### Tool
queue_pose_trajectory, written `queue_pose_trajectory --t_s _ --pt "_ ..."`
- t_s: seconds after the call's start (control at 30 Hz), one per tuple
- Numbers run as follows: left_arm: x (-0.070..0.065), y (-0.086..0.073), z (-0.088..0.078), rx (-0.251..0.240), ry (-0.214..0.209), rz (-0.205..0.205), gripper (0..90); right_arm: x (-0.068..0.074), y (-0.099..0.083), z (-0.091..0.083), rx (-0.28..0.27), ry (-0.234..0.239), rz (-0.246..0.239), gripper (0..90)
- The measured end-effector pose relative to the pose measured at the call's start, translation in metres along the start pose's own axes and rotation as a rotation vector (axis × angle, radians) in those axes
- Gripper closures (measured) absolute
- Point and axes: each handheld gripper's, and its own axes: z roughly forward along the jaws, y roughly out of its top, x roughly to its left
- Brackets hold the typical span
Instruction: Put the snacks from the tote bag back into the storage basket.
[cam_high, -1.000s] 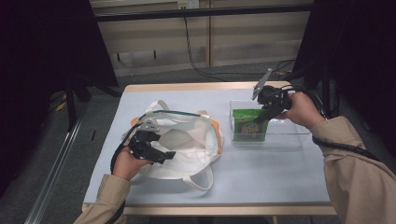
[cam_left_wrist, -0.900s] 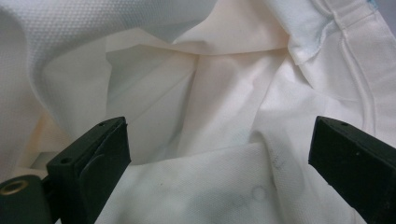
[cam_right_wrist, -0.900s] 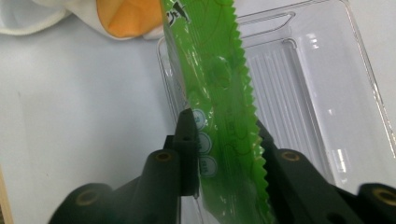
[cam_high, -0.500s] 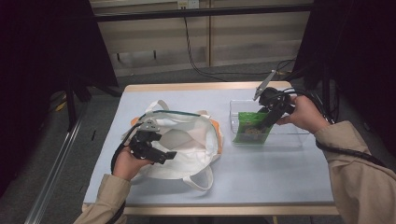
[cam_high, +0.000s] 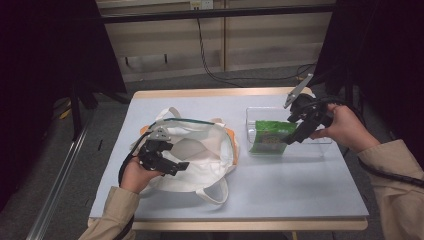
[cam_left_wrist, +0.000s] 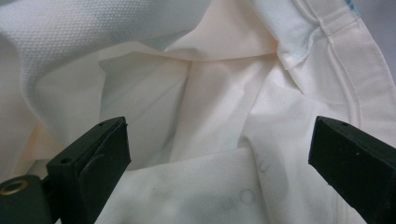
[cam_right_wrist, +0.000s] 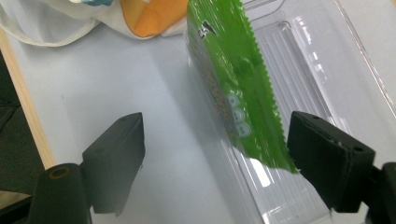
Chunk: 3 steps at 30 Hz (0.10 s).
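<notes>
Item: green snack packet (cam_high: 270, 135). Location: right half of the surface (cam_high: 280, 190), standing on edge inside the clear plastic tray (cam_high: 320, 142), leaning against its left wall.

Right tool (cam_high: 296, 131): jaws have just been opening and now stand spread; the packet's serrated edge lies between them, untouched by either pad.

Left tool (cam_high: 167, 161): jaws spread over the white tote bag (cam_high: 200, 150) at the near left, pinching no cloth; the bag mouth gapes toward the tray.

Risks, judged:
- Unsupported, the packet may topple flat in the tray, leaving no edge to pinch.
- A shallow bite on the slick film may slip mid-carry.
- The bag mouth, unheld, may sag shut, so the packet catches on the rim.
- The light tray may skid if nudged.
</notes>
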Motion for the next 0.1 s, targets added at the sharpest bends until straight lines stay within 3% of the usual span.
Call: queue_pose_trajectory --t_s 0.1 --pt "0.0001 0.0002 0.0001 -0.002 0.003 -0.001 5.3 0.0014 -0.0072 -0.0042 -0.011 -0.013 0.023 15.2"
